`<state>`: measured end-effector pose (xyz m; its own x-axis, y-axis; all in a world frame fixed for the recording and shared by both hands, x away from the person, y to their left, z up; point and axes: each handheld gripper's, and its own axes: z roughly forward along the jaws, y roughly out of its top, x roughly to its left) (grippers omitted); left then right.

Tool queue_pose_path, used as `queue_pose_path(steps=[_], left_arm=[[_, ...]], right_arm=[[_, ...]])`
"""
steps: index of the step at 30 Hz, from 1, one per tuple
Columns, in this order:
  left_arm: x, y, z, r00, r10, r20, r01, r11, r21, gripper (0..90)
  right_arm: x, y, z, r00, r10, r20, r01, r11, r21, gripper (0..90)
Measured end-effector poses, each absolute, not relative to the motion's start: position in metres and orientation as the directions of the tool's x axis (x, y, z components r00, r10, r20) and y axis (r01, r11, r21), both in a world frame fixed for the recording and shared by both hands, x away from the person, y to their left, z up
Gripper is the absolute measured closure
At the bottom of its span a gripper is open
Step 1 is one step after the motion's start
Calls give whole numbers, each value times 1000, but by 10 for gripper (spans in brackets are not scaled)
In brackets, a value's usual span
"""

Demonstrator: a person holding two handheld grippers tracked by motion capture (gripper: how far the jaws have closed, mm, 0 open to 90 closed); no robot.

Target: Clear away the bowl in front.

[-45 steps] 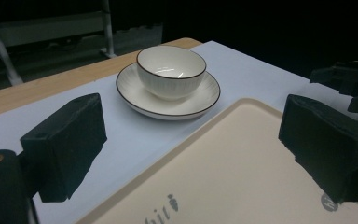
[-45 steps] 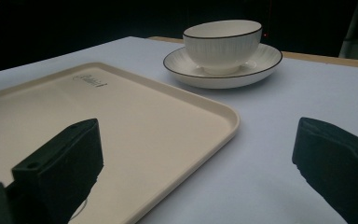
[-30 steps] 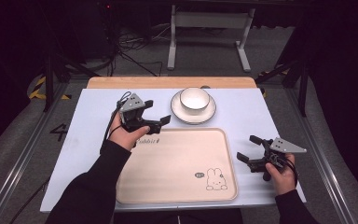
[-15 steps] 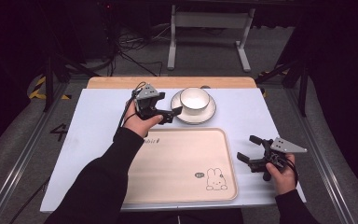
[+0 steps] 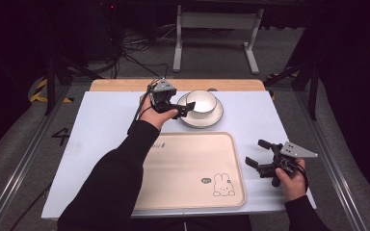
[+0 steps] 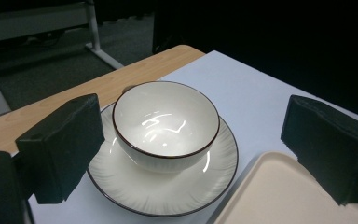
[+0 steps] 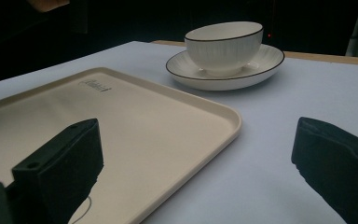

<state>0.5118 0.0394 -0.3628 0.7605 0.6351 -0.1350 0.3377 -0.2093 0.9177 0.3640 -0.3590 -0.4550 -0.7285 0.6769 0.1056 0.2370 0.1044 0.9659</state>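
I had the left gripper (image 5: 183,107) at upper centre of the high view, jaws spread wide, just beside the bowl (image 5: 201,101). The bowl sat upright on its saucer (image 5: 202,120), above the tray (image 5: 192,168). My right gripper (image 5: 259,154) hung at lower right, jaws open and holding nothing, just off the tray's right edge.

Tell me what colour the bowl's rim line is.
Dark brown, on a white bowl; clearest in the left gripper view.
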Motion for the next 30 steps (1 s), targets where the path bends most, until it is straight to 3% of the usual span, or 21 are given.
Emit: queue_pose_path(steps=[9,25,30], left_arm=[[528,31,-365,740,653,-162,360,-182,915,82],[566,13,-386,627,735,-258,535,-166,828,226],[573,12,-393,607,736,-299,558,-128,820,228]], right_arm=[[364,-359,-455,-729,675,110,240,101,966,25],[363,-359,-455,-732,674,103,230,102,968,30],[363,-360,-455,-733,672,102,225,99,969,30]])
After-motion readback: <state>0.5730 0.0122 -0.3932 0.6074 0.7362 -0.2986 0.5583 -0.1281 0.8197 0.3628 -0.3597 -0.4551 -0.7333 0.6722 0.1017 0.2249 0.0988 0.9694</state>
